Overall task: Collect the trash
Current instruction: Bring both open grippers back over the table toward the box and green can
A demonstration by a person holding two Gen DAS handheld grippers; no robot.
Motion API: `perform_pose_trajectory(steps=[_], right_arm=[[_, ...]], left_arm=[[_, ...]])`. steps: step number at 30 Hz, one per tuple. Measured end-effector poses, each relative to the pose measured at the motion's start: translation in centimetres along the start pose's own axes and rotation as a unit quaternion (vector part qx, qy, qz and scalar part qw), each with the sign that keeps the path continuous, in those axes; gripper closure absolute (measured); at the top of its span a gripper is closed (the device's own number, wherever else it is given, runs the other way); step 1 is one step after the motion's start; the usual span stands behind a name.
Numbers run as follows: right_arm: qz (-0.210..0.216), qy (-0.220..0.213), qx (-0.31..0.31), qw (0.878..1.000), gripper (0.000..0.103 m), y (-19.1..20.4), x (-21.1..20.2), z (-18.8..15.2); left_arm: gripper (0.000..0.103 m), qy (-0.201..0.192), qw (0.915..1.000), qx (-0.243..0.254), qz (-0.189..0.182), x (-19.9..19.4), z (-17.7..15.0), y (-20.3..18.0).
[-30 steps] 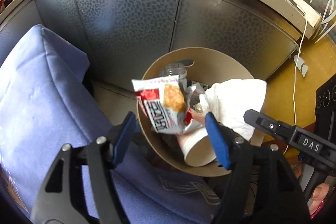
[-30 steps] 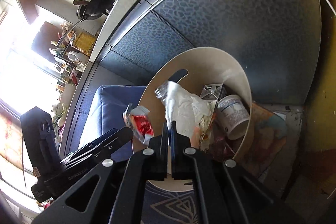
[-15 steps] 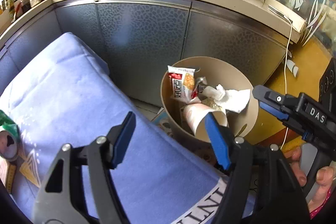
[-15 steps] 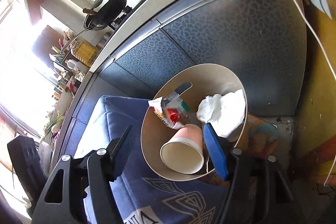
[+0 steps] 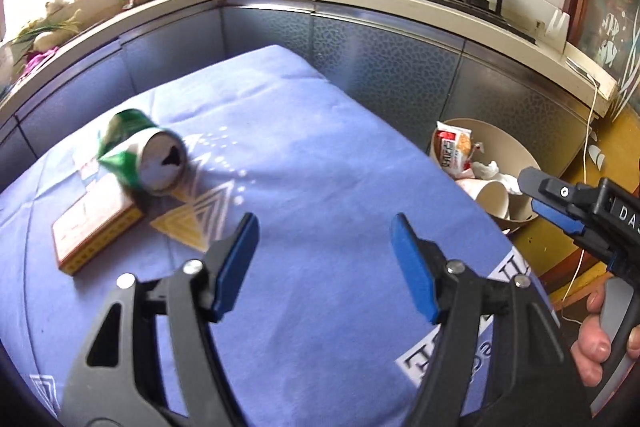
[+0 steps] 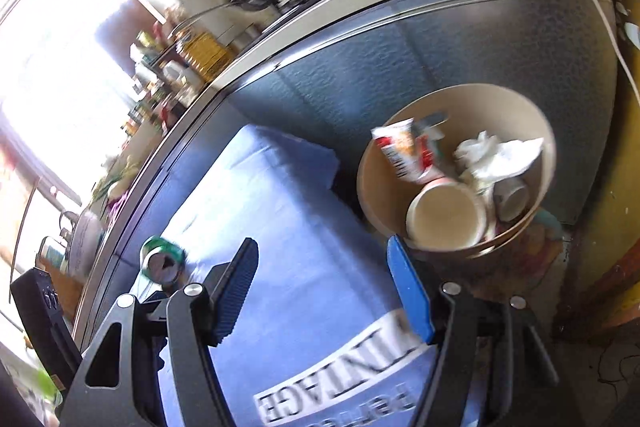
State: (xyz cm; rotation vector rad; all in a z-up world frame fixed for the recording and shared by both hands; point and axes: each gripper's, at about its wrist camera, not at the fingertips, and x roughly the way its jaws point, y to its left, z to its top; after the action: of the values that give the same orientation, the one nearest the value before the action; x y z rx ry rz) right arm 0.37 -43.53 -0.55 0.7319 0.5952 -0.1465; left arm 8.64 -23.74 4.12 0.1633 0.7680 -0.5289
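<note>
Two wrist fisheyes, both angled down over the blue-clothed table (image 5: 320,167).

The left view looks across the cloth toward the counter, level-framed, with the crushed green can (image 5: 144,157) near and the trash bin (image 5: 516,147) off to its right. The right view is rolled and blurred, closer to the bin (image 6: 460,107); both share can (image 6: 162,259), cloth and bin.

crushed green can (image 5: 144,157): on its side, blue cloth | tan bin (image 6: 376,183): wrapper, cup, tissue inside
</note>
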Motion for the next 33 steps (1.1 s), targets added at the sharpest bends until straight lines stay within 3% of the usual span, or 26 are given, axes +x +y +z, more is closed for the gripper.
perform_pose_trajectory(steps=[9, 19, 27, 33], right_arm=[[0.042, 0.059, -0.086, 0.994, 0.037, 9.8, 2.9, -4.7], [0.064, 0.11, -0.176, 0.976, 0.037, 19.0, 5.2, -11.2], [0.073, 0.119, -0.232, 0.963, 0.037, 23.8, 6.0, -15.3], [0.071, 0.126, -0.26, 0.955, 0.037, 25.3, 6.3, -17.2]], left_arm=[[0.037, -0.016, 0.9943, -0.079, 0.069, -4.2, -4.4, 9.9], [0.037, -0.021, 0.9775, -0.142, 0.155, -7.0, -9.6, 19.9], [0.037, -0.022, 0.9648, -0.167, 0.202, -8.6, -12.7, 25.4], [0.037, -0.03, 0.9599, -0.176, 0.216, -9.2, -14.0, 27.3]])
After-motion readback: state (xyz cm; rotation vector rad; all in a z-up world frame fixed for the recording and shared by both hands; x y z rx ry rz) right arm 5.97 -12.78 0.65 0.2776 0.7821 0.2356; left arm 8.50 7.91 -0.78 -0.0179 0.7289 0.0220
